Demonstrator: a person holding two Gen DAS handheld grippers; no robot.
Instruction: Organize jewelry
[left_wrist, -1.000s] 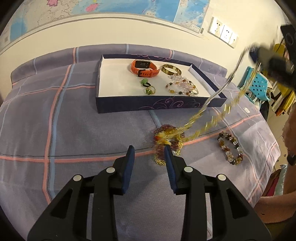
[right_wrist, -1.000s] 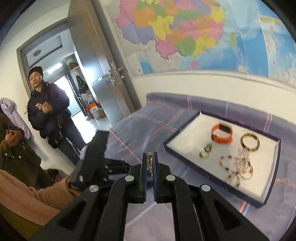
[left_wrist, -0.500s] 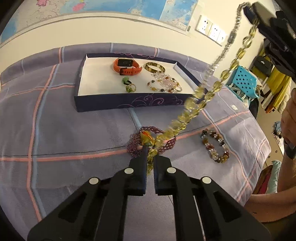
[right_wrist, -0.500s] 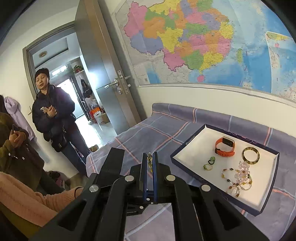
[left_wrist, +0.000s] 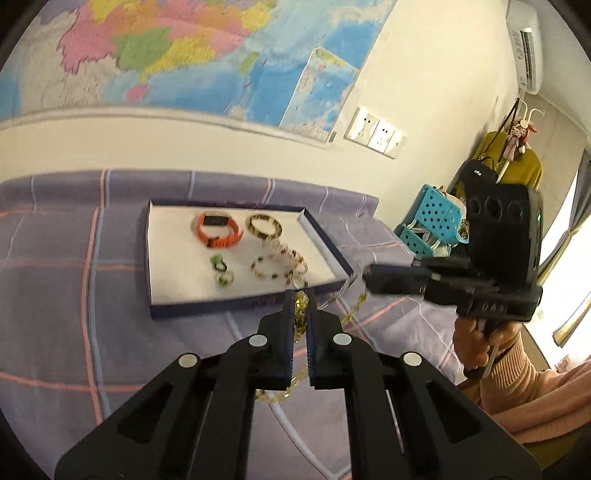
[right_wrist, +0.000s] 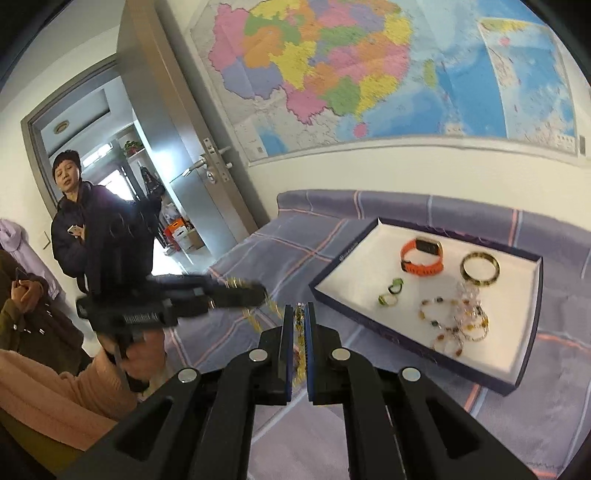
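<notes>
We have closed the left gripper, whose jaws stood apart over the bedspread a second ago, onto the lower end of the long necklace of yellow glassy beads, and it has since lifted clear of the cover. The dark red beaded bracelet and the brown-and-clear one that lay just ahead of our left fingertips have dropped out of that view. The strand, earlier stretched steeply up to the right gripper, now sags between the two tools, which have come close together, with the navy-walled white tray just beyond both tips.
</notes>
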